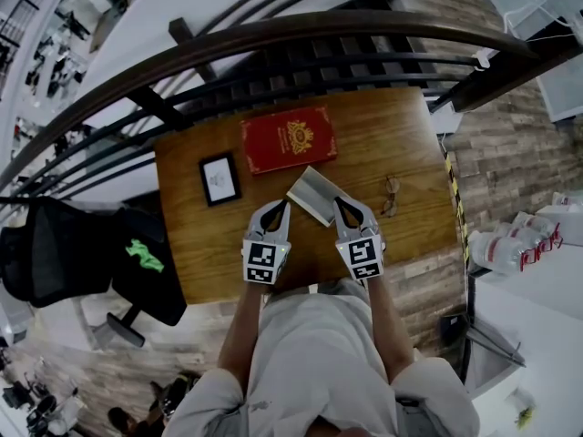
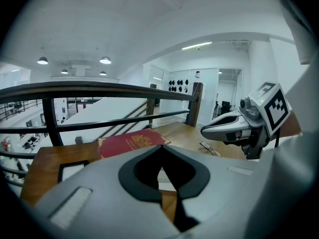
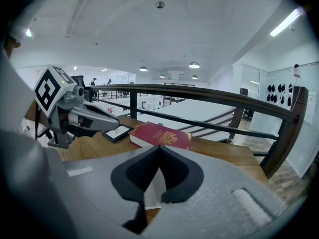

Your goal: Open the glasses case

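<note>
The grey glasses case [image 1: 312, 195] lies at a slant on the wooden table [image 1: 401, 135], just beyond and between the tips of both grippers. My left gripper [image 1: 281, 206] hovers at the case's left near corner, jaws together and holding nothing. My right gripper [image 1: 339, 202] hangs at the case's right near side, also shut and empty. In the left gripper view a pale strip of the case [image 2: 167, 185] shows through the pad gap, with the right gripper [image 2: 205, 130] off to the right. In the right gripper view the case [image 3: 151, 190] shows likewise, with the left gripper [image 3: 118, 118] to the left.
A red book [image 1: 289, 139] lies behind the case, a small black picture frame [image 1: 219, 178] to its left, and a pair of glasses [image 1: 390, 196] to the right. A dark railing [image 1: 273, 39] curves beyond the table's far edge. A black bag [image 1: 55, 244] sits left of the table.
</note>
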`<state>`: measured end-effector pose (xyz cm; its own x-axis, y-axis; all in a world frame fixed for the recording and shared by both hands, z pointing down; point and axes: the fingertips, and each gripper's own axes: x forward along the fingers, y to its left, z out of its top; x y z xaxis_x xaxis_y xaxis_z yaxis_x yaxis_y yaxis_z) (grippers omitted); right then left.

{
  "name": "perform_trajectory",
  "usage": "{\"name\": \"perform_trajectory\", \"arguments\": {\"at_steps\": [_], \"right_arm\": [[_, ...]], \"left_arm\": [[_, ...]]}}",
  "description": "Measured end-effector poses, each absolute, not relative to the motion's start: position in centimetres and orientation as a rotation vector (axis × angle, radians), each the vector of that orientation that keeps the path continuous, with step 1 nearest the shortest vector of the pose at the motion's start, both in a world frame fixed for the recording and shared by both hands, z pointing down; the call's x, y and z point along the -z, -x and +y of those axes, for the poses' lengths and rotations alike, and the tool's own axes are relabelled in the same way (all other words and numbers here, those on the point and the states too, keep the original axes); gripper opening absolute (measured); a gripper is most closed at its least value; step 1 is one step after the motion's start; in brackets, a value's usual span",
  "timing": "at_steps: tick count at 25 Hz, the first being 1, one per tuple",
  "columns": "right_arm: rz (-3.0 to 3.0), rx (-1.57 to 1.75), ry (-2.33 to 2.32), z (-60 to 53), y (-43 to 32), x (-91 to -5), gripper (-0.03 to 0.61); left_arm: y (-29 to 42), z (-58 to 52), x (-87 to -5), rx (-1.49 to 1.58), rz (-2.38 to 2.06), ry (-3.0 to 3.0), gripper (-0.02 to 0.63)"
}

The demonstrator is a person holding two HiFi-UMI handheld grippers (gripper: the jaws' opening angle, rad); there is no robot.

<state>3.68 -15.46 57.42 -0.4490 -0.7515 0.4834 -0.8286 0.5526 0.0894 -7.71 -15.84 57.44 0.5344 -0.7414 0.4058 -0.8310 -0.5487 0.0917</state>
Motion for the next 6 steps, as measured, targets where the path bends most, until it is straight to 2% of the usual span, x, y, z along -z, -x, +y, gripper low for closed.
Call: {"name": "perform_trajectory", "arguments": {"at_steps": [6], "right_arm": [[-2.314,-0.219,-1.274,-15.68,-3.49,-57.41,0.002]], "left_arm": [[7.72,-16.06,-57.57,-0.477,-1.305,-2.506,0.02]]}}
